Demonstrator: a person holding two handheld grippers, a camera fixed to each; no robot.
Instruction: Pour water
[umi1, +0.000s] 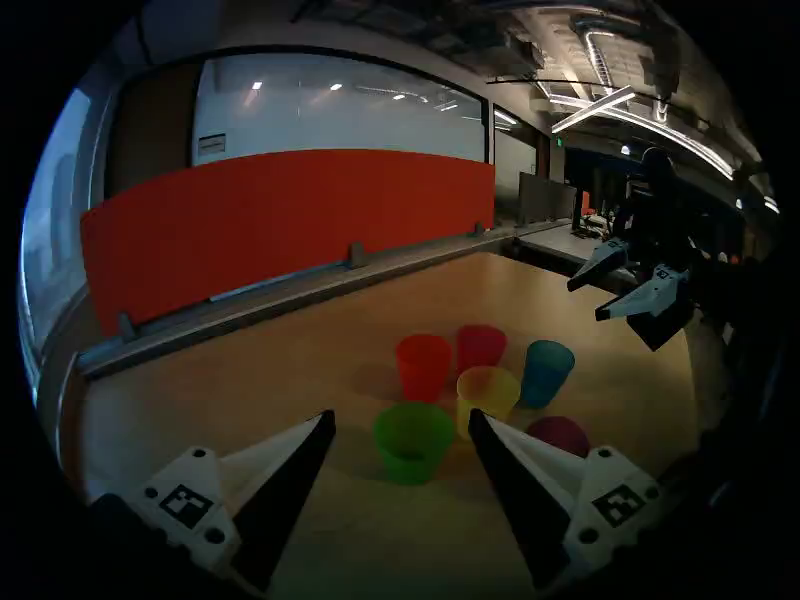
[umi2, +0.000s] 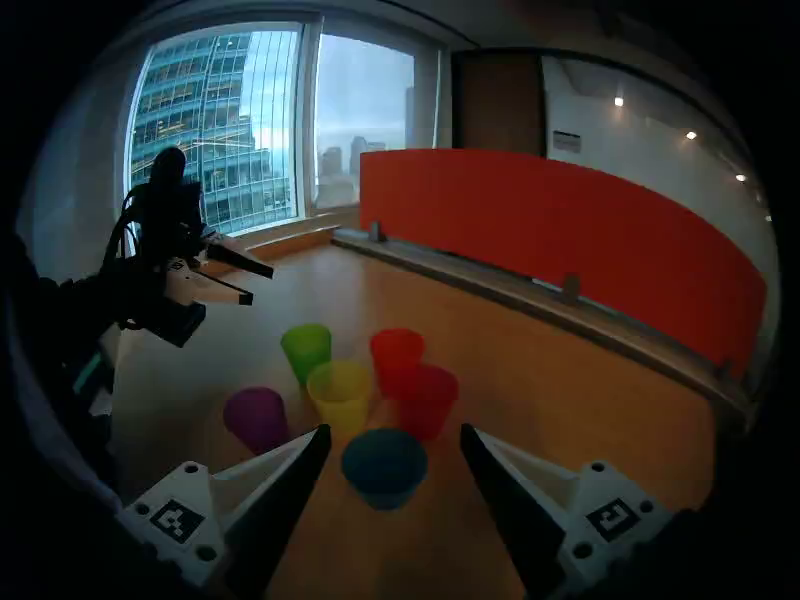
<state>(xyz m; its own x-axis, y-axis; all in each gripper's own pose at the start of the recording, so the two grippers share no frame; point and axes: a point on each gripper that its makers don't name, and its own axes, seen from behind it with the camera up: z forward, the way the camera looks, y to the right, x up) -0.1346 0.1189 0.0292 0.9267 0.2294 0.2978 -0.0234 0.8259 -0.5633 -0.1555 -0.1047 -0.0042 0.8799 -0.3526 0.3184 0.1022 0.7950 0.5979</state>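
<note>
Several plastic cups stand clustered on a wooden table (umi1: 300, 370). In the left gripper view my left gripper (umi1: 400, 428) is open, its fingers on either side of a green cup (umi1: 412, 441); behind it stand a yellow cup (umi1: 486, 395), an orange-red cup (umi1: 423, 366), a crimson cup (umi1: 481, 349), a teal cup (umi1: 546, 372) and a purple cup (umi1: 559, 435). The right gripper (umi1: 622, 288) hovers open at the far right. In the right gripper view my right gripper (umi2: 393, 442) is open around the teal cup (umi2: 384, 467); the left gripper (umi2: 246, 284) hangs open above the table at left.
A long red partition (umi1: 290, 225) with a metal rail runs along the table's far edge. Large windows (umi2: 220, 130) lie behind the left gripper in the right gripper view. Bare tabletop (umi2: 560, 380) spreads to the right of the cups.
</note>
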